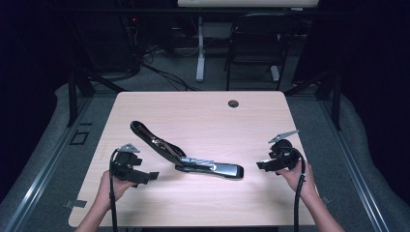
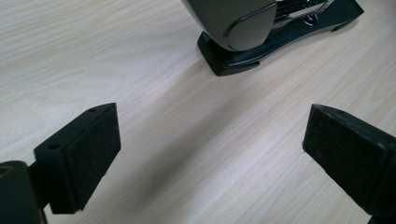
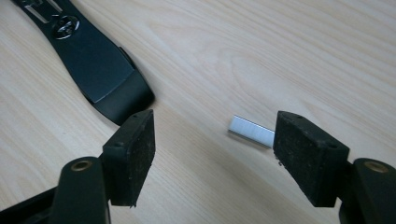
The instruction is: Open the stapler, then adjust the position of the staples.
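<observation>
Stapler (image 1: 188, 157), swung open, table centre. Staple strip (image 3: 251, 130) lies loose just ahead of right gripper (image 3: 212, 140) (jaws parted, empty); left gripper (image 2: 210, 154) released. Risk: pads skid strip away.

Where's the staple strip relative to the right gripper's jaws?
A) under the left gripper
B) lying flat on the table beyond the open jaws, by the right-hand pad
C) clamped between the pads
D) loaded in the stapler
B: in the right gripper view the staple strip lies flat on the table, beyond the open right gripper, partly hidden by its right-hand pad, clear of the stapler.
</observation>
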The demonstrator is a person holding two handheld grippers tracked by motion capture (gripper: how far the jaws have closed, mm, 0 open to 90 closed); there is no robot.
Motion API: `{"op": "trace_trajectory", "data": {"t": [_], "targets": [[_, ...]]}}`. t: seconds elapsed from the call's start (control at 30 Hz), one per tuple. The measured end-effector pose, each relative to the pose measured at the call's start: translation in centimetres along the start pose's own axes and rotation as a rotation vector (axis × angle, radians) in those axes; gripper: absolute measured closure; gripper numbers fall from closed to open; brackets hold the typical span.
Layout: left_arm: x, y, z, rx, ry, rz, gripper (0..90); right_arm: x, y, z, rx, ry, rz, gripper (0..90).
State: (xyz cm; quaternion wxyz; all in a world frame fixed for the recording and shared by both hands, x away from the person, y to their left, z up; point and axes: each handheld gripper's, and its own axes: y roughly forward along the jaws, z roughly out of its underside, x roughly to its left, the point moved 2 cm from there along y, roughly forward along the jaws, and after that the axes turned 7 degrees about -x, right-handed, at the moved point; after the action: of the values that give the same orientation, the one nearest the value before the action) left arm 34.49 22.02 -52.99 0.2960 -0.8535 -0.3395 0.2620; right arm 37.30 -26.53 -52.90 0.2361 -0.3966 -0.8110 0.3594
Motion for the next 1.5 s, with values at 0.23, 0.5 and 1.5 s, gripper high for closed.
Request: {"op": "trace_trajectory", "data": {"t": [0.23,0.5,1.5], "targets": [[0.5,-0.1,0.1,-0.011,-0.003,-0.009,0.3,-1.2,0.4,0.4,0.069,0.023,0.046,14.3],[0.8,0.1,0.4,0.007,-0.008,-0.014,0.3,-2.0,0.2,0.3,0.049,0.05,0.095,13.3],[1.3,0.4,0.5,0.016,-0.022,-0.044,0.0,-3.4,4.0,-1.0,0.126,0.17,0.132,17.4]]}}
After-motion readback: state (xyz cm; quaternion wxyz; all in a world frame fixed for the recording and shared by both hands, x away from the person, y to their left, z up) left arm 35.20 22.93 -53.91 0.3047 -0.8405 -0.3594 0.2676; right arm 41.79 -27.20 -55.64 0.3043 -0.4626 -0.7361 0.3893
